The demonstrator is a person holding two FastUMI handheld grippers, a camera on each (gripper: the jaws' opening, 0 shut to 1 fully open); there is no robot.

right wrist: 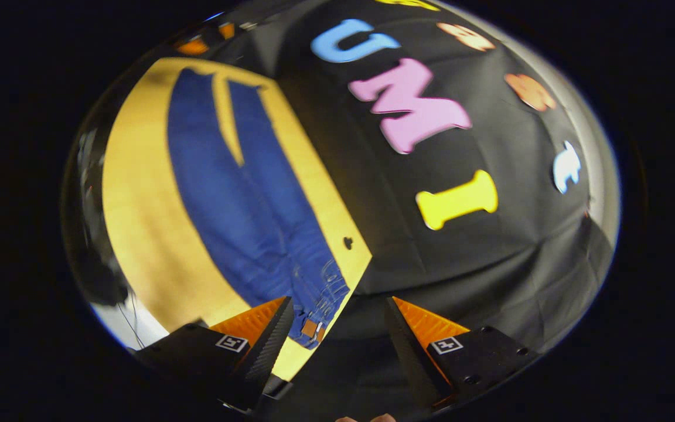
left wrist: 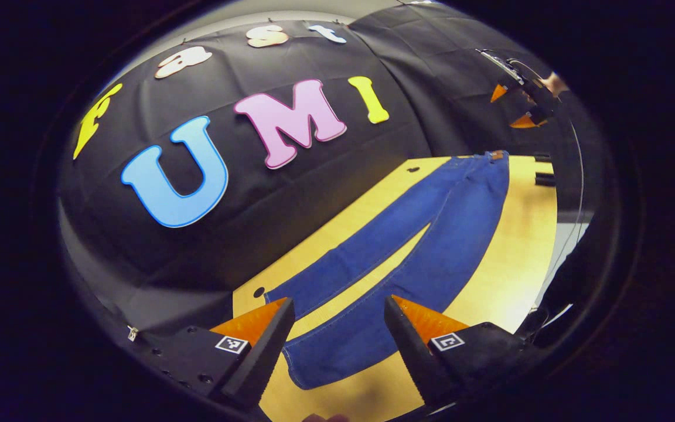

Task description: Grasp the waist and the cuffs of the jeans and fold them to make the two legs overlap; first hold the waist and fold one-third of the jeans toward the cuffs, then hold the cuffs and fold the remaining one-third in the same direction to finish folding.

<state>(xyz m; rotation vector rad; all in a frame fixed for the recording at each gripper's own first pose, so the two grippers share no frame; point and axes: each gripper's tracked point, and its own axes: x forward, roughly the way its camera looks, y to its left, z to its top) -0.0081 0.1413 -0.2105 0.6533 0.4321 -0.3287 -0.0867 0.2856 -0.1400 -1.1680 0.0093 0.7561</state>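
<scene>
Blue jeans (left wrist: 443,234) lie flat and spread full length on a yellow wooden table (left wrist: 519,246), legs slightly apart. In the left gripper view the cuffs (left wrist: 326,357) lie close below my left gripper (left wrist: 338,302), which hovers open with nothing between its fingers. The waist (left wrist: 493,157) is at the far end, and my right gripper (left wrist: 519,99) hangs in the air beyond it. In the right gripper view the jeans (right wrist: 226,199) run away from my right gripper (right wrist: 338,302), which is open above the table's end, beside the waist (right wrist: 314,325). My left gripper (right wrist: 203,41) is small past the cuffs (right wrist: 197,76).
The black cloth wall (left wrist: 314,193) runs along one long side of the table. Small dark holes (left wrist: 259,291) mark the tabletop (right wrist: 138,223) near that edge. Two black clamps (left wrist: 542,176) sit at the table's waist end. The other long edge drops to a pale floor (right wrist: 120,328).
</scene>
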